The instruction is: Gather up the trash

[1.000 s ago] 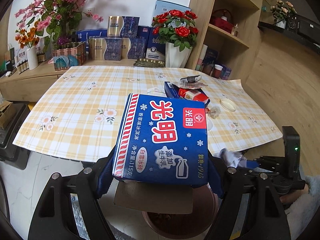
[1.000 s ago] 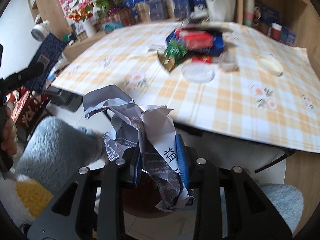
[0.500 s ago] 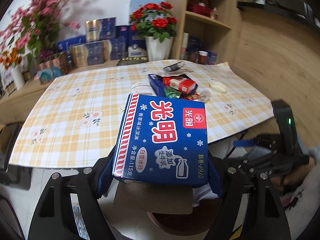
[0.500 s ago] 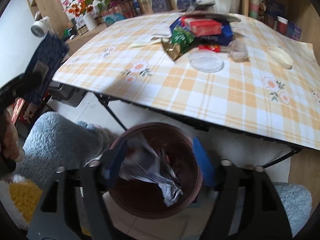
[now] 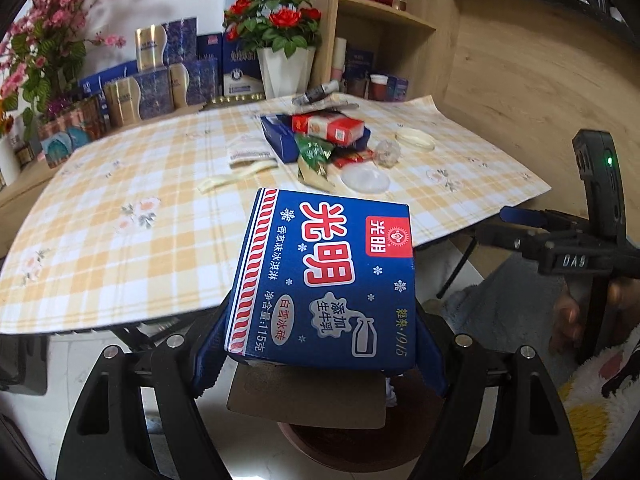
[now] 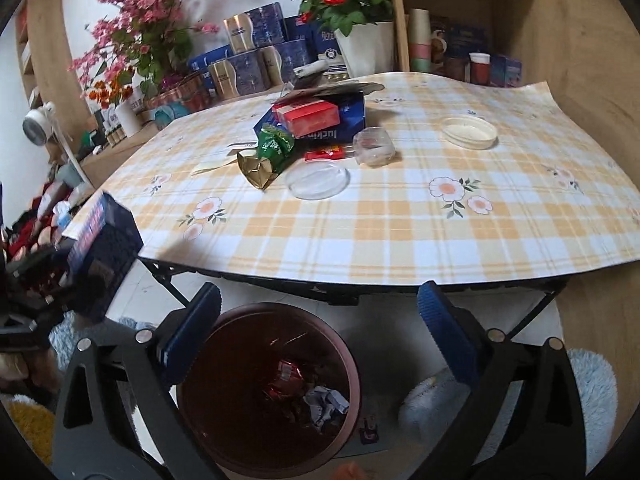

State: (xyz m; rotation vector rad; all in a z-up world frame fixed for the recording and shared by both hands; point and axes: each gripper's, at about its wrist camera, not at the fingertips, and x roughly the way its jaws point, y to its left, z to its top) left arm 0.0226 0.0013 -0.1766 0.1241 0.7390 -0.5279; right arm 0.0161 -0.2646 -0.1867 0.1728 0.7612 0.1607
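The carton (image 5: 324,280) hides most of the bin (image 5: 344,440) beneath it and covers the inner faces of the left gripper's (image 5: 320,344) pads. In the right view the bin (image 6: 240,320) rim runs behind both blue pads, and its near edge is cut off at the bottom. The paper ball (image 6: 325,402) print is too small to read.

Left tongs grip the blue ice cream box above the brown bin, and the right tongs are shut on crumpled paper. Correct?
Not quite. The right tongs are open and hold nothing; the crumpled paper lies inside the brown bin, as the right wrist view shows. The left tongs do grip the blue ice cream box above that bin.
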